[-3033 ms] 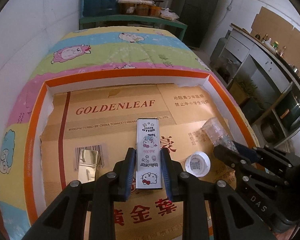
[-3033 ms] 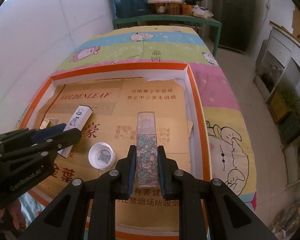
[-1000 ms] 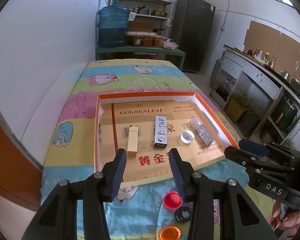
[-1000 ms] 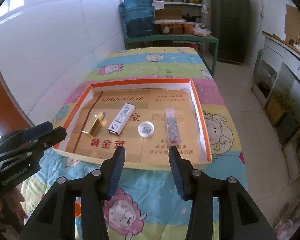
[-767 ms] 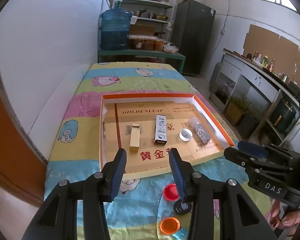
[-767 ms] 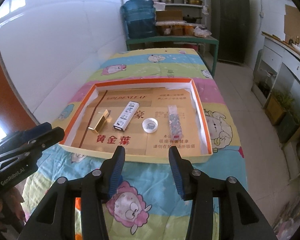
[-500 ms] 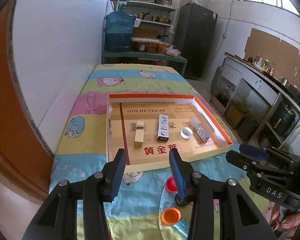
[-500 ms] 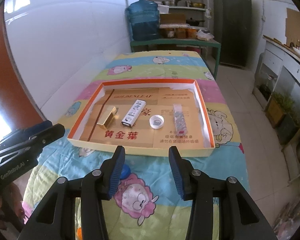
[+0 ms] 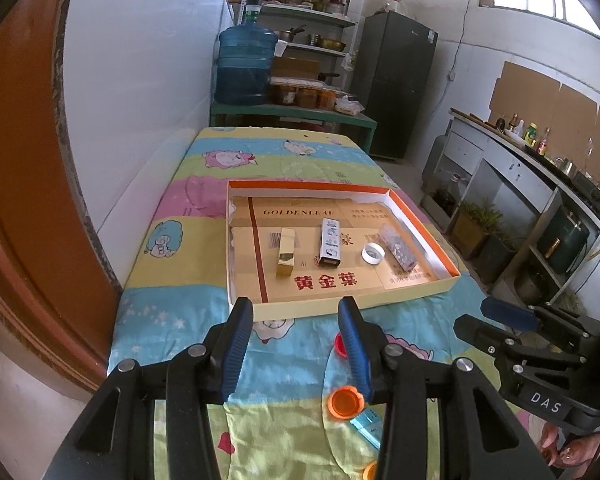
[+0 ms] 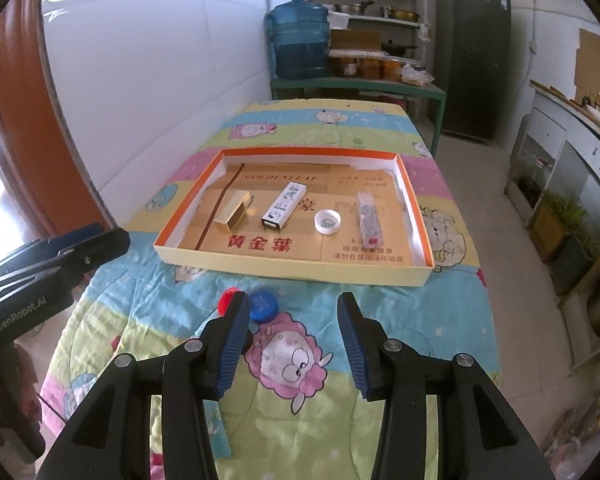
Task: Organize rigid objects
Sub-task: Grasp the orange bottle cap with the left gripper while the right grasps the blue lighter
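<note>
An orange-rimmed shallow tray [image 9: 340, 302] [image 10: 292, 266] lined with cardboard lies on the cartoon blanket. Side by side in it lie a gold box [image 9: 286, 252] [image 10: 234, 212], a white Hello Kitty box [image 9: 330, 242] [image 10: 284, 204], a white cap [image 9: 373, 253] [image 10: 327, 221] and a clear patterned box [image 9: 398, 246] [image 10: 367, 212]. My left gripper [image 9: 295, 306] [image 10: 100, 240] hangs open and empty, well short of the tray's near wall. My right gripper [image 10: 293, 302] [image 9: 484, 318] is open and empty too, over the blanket.
Loose on the blanket near me are a red cap [image 9: 341, 346] [image 10: 228, 300], a blue cap [image 10: 263, 306], an orange cap [image 9: 345, 400] and a light blue packet [image 9: 368, 426]. A white wall runs along the left. Beyond the bed stands a green table with a water jug [image 10: 298, 42].
Three seconds ago the left jaws flanked the white box and the right jaws the clear box. Both boxes now lie in the tray, and both grippers have drawn back, baring blanket and caps.
</note>
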